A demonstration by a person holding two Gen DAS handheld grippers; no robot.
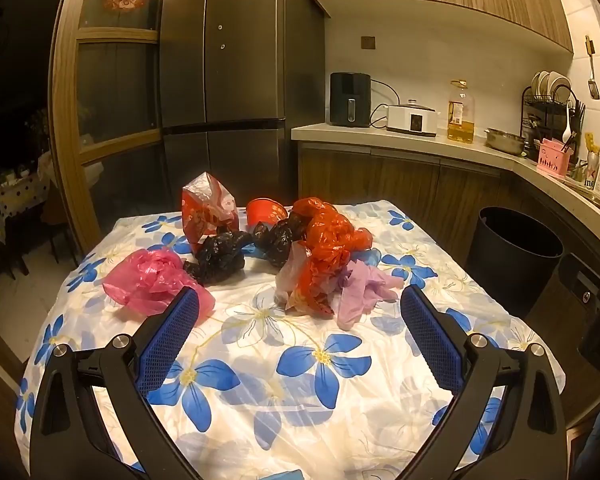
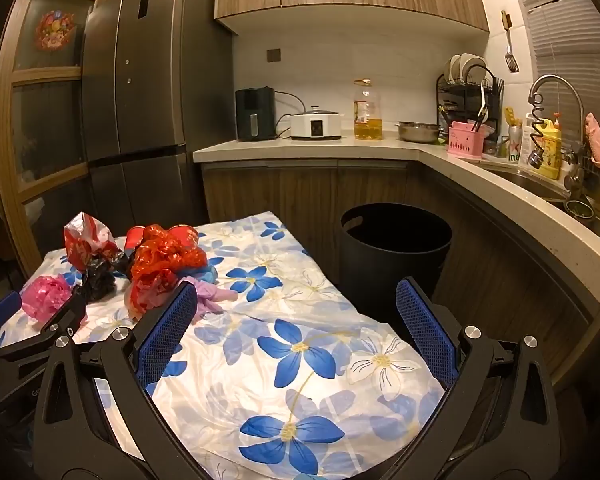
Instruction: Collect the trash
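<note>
Hovering above a table (image 1: pixel 260 420) with a blue-flowered cloth, the left gripper (image 1: pixel 300 312) has its blue-padded fingers (image 1: pixel 168 344) spread wide, holding and touching nothing. The trash sits on the cloth just beyond its fingertips. Taking the orange bag (image 1: pixel 326 244) as the centre of the heap: a lilac glove (image 1: pixel 360 288) lies touching its right side, a crumpled black bag (image 1: pixel 220 258) lies to its left, and a pink bag (image 1: pixel 152 280) lies farther left, close behind the left gripper's left finger. Behind the black bag stands a red and white printed bag (image 1: pixel 206 210), and a red cup (image 1: pixel 266 210) sits just behind the orange bag.

The right gripper (image 2: pixel 296 312) is also wide open and empty, held over the cloth to the right of the orange bag (image 2: pixel 164 260). A black bin (image 2: pixel 394 252) stands on the floor beyond the table's right edge, well right of the heap, in front of the kitchen counter (image 2: pixel 300 150).
</note>
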